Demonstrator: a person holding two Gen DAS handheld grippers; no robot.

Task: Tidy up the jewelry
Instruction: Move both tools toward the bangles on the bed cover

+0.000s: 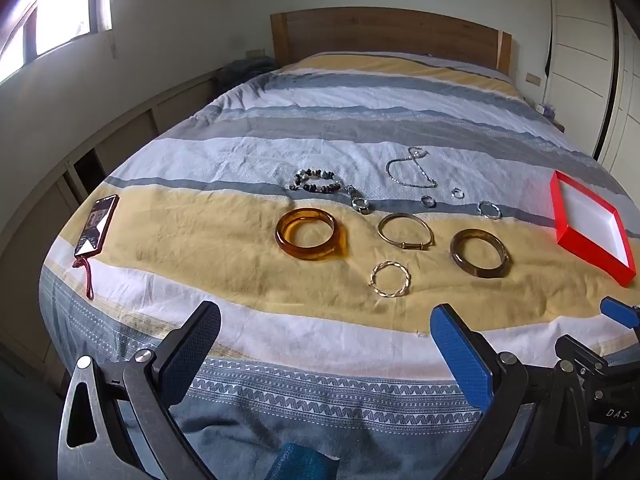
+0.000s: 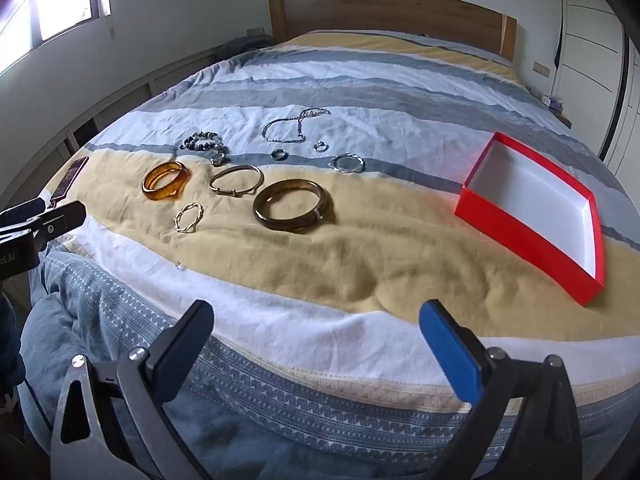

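Observation:
Jewelry lies spread on the striped bed cover: an amber bangle (image 1: 308, 233) (image 2: 165, 181), a dark brown bangle (image 1: 479, 253) (image 2: 289, 204), a thin gold bangle (image 1: 405, 230) (image 2: 236, 180), a twisted gold bracelet (image 1: 389, 279) (image 2: 189, 217), a dark bead bracelet (image 1: 316, 182) (image 2: 202, 141), a silver chain necklace (image 1: 412, 172) (image 2: 294, 125) and a few silver rings (image 1: 489, 210) (image 2: 347, 163). An empty red box (image 1: 588, 228) (image 2: 536, 216) with white lining sits at the right. My left gripper (image 1: 326, 330) and right gripper (image 2: 316, 328) hover open over the bed's near edge, nothing between their fingers.
A phone (image 1: 97, 226) with a red strap lies near the bed's left edge. A wooden headboard (image 1: 390, 34) stands at the far end. White wardrobe doors (image 2: 588, 32) line the right wall, low cabinets and a window the left.

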